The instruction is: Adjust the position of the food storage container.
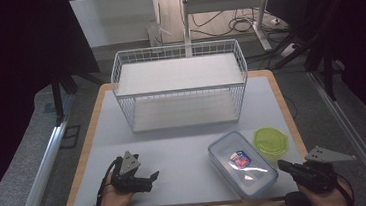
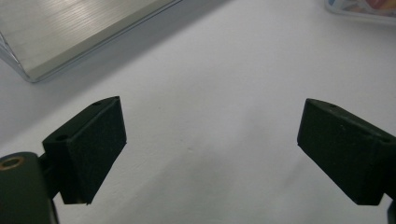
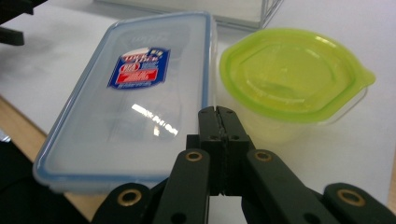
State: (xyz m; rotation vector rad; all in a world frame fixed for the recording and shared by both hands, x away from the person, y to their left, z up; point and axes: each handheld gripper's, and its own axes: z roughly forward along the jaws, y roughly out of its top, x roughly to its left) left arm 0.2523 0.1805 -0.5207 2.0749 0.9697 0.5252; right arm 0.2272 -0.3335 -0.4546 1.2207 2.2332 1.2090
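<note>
Two grippers near the front edge of the table [image 1: 264,83]. Left gripper [image 1: 153,176] at the near left, jaws wide apart, nothing between them, bare white top underneath. Right gripper [image 3: 218,112] at the near right, jaws pressed tight together, holding nothing, tips close to two boxes. Just past those tips, long clear box [image 3: 130,98] with a blue rim and a red and blue sticker, lying flat with its near end at the table's front edge. Right beside it, a bit farther and to the right, round tub [image 3: 292,79] with a green lid, close against the long box. Far back in the middle, white wire basket [image 1: 179,85], upright, well apart from both boxes.

Possible trouble: closed jaws only able to poke, not grab. A push on the long box likely to slide it off the near edge. A bump on the round tub likely to knock it sideways or tip it.
</note>
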